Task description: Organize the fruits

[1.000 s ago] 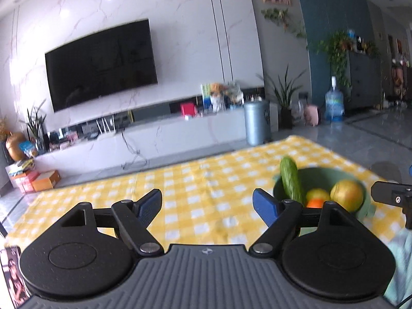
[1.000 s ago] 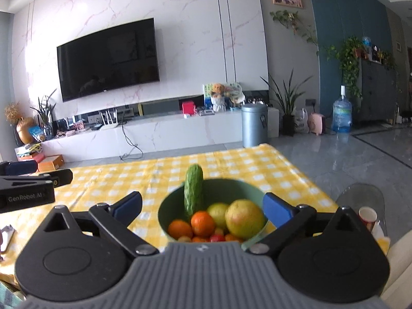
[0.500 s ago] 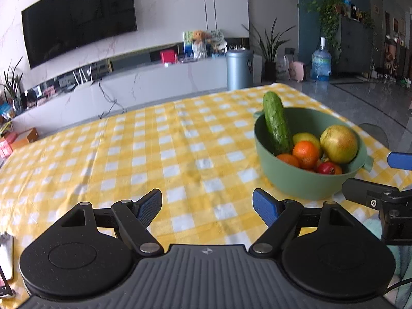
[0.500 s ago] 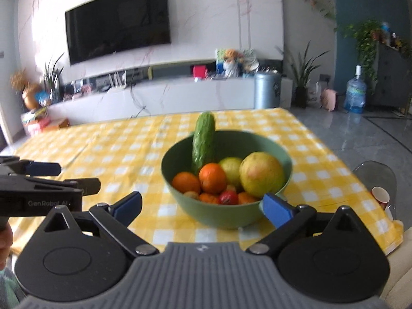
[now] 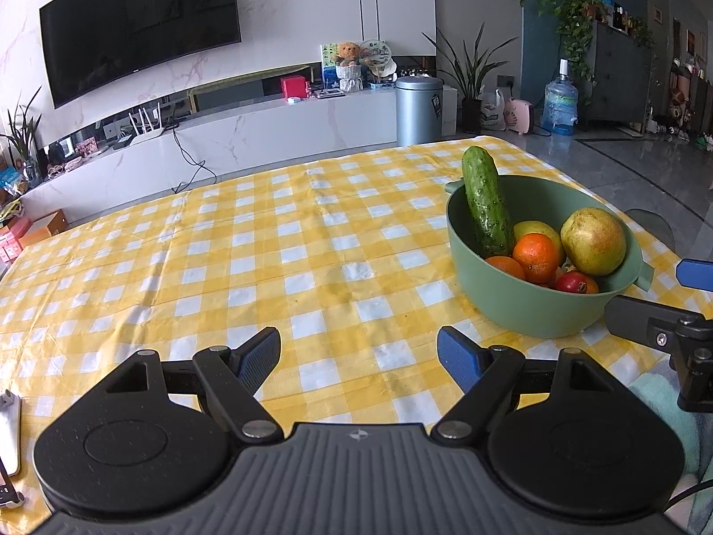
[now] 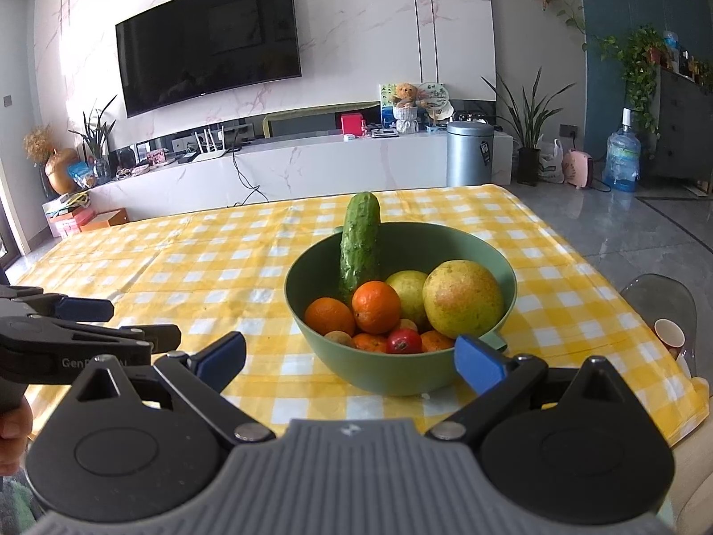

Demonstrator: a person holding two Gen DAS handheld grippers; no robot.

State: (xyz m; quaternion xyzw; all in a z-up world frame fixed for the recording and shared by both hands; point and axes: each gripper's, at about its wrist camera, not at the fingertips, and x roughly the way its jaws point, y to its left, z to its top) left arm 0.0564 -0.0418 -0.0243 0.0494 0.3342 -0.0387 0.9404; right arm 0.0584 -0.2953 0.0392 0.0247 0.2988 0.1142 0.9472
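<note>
A green bowl (image 6: 401, 374) stands on the yellow checked tablecloth (image 6: 214, 267). It holds a cucumber (image 6: 360, 240) leaning upright, several oranges (image 6: 375, 306), a large yellow-green pear (image 6: 462, 298), a small red fruit (image 6: 403, 341) and others. My right gripper (image 6: 350, 359) is open and empty just in front of the bowl. My left gripper (image 5: 358, 354) is open and empty over bare cloth, left of the bowl (image 5: 530, 307). The cucumber (image 5: 485, 207) and pear (image 5: 592, 240) also show in the left wrist view.
The table's right edge drops to a grey floor with a clear chair (image 6: 659, 307) holding a paper cup (image 6: 668, 332). A white object (image 5: 9, 437) lies at the table's near left edge. A TV wall and low cabinet stand behind.
Both grippers have tilted down and come closer to the table and bowl, so the fruit in the bowl now shows fully. Both stayed open.
</note>
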